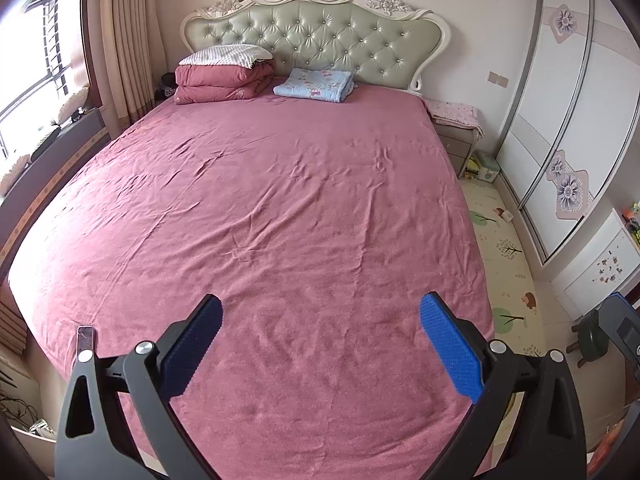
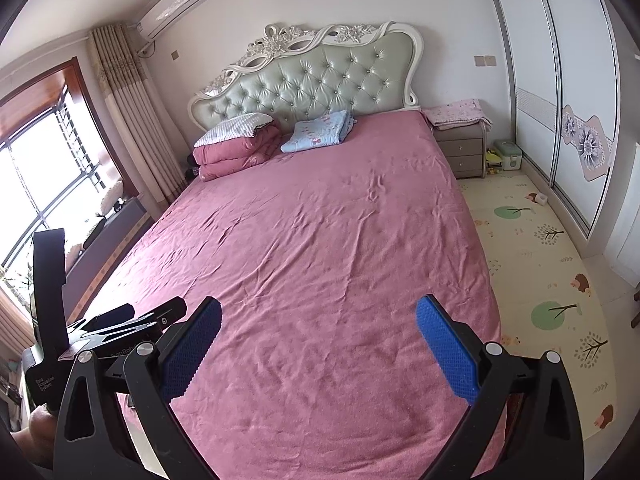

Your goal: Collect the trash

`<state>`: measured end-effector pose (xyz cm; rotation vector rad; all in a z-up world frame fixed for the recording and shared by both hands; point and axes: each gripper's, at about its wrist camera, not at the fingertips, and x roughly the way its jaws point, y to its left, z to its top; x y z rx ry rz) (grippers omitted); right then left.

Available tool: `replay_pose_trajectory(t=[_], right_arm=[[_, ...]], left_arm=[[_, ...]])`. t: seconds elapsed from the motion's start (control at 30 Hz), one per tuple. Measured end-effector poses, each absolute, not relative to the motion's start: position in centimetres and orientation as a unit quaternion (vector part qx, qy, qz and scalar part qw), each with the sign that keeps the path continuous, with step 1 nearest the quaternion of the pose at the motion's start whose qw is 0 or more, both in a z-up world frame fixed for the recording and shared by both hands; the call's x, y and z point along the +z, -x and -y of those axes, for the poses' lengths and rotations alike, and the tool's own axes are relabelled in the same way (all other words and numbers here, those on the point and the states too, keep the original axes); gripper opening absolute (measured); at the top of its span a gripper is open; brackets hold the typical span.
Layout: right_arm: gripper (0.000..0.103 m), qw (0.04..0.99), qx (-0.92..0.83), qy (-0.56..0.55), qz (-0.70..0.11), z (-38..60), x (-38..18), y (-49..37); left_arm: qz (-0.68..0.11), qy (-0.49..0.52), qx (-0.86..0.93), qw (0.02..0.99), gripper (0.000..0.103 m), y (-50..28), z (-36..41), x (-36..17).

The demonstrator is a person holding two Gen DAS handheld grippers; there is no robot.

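My left gripper (image 1: 320,308) hangs open over the foot of a wide bed with a wrinkled pink sheet (image 1: 280,208), nothing between its blue pads. My right gripper (image 2: 319,306) is open too, over the same end of the bed (image 2: 320,220), and holds nothing. The left gripper (image 2: 146,312) also shows at the left edge of the right wrist view, held by a hand. No clear piece of trash lies on the sheet. A small white object (image 1: 506,216) (image 2: 540,199) sits on the play mat by the wardrobe; I cannot tell what it is.
A folded pink quilt (image 1: 220,82) and a blue blanket (image 1: 314,85) lie by the headboard. A phone (image 1: 85,338) rests at the bed's left edge. A nightstand (image 2: 460,152), a green box (image 2: 508,154), the play mat (image 2: 532,264) and wardrobe (image 2: 560,80) fill the right side.
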<state>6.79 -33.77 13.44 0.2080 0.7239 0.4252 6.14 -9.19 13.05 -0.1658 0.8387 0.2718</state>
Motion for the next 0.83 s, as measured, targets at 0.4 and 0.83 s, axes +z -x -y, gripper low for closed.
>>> replay_pose_trajectory(t=[0.4,0.83], right_arm=[[0.094,0.901,0.209,-0.107,-0.365,33.7,12.9,-7.4],[0.094,0.899,0.201,-0.116,-0.371,34.2,12.7,-7.5]], left_arm=[[-0.413,0.087,0.133,0.897,0.099,-6.7,8.7,12.5],[-0.422,0.090,0.132,0.893,0.099,-6.7,8.5,11.7]])
